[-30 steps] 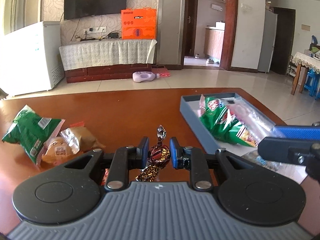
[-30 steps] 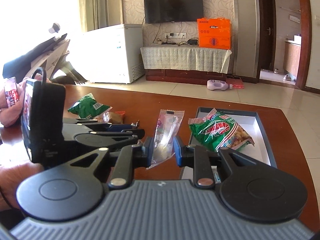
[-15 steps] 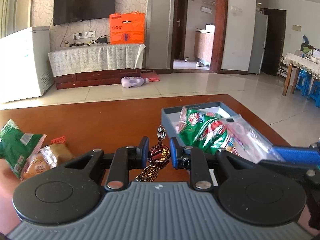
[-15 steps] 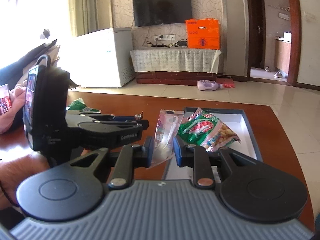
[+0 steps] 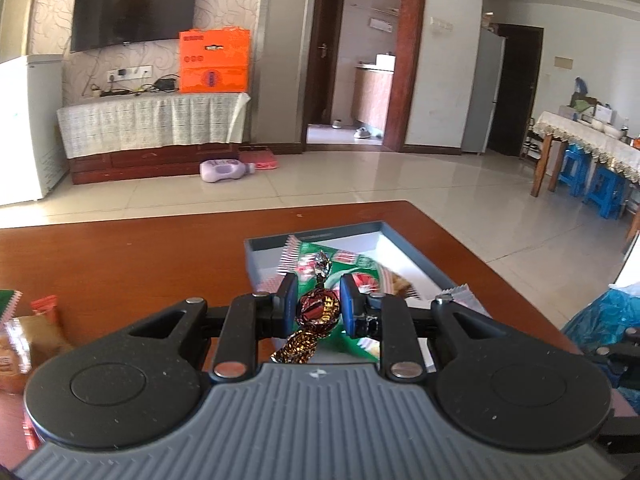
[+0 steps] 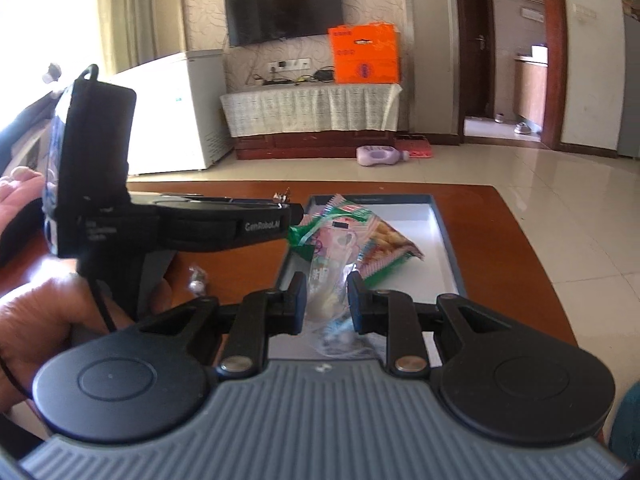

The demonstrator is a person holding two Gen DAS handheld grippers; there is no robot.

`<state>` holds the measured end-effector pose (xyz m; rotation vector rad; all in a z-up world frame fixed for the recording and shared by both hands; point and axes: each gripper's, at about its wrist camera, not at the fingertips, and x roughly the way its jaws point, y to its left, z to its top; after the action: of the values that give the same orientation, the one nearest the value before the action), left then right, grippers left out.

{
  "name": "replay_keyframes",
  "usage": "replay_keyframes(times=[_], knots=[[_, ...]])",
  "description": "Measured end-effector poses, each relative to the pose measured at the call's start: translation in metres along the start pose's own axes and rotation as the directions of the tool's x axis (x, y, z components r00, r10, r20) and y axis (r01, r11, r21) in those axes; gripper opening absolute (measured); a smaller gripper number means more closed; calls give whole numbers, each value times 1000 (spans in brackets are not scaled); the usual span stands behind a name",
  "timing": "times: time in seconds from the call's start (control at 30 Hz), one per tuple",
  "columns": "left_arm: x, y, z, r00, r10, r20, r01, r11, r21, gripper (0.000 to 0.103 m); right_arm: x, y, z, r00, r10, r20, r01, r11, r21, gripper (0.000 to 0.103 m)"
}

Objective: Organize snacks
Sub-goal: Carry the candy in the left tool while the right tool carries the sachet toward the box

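My left gripper point(image 5: 319, 307) is shut on a brown foil-wrapped toffee candy point(image 5: 316, 312), held just over the near left corner of the grey-blue box point(image 5: 256, 246). In the box lies a green snack bag point(image 5: 352, 266). My right gripper point(image 6: 327, 298) is shut on a clear pink-printed snack packet point(image 6: 330, 268), hanging over the box point(image 6: 448, 240) in front of the green bag point(image 6: 384, 236). The left gripper body point(image 6: 224, 224) reaches in from the left in the right wrist view, held by a hand point(image 6: 44, 312).
The brown wooden table point(image 5: 120, 264) carries loose snacks at its left edge: a brown packet point(image 5: 36, 336) and a green bag corner point(image 5: 8, 304). A small wrapped candy point(image 6: 197, 280) lies on the table left of the box. The table's right edge point(image 6: 532, 248) drops to tiled floor.
Both grippers moved toward the box with their snacks still gripped. The left one swung right, so the box now lies straight ahead and the loose snacks slid to the left edge.
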<state>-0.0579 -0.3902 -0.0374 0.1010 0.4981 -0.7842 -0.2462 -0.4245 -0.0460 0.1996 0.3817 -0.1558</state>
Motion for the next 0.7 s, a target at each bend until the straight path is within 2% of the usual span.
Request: replay_keyframes(times=[0.23, 0.7], knots=[[27, -19, -4, 999, -44, -25, 45, 999, 22, 26, 7, -9, -3, 999, -33, -20, 34, 999, 28, 25], [85, -26, 2, 996, -73, -57, 76, 996, 50, 26, 26, -6, -5, 996, -48, -72, 49, 999, 15, 25]])
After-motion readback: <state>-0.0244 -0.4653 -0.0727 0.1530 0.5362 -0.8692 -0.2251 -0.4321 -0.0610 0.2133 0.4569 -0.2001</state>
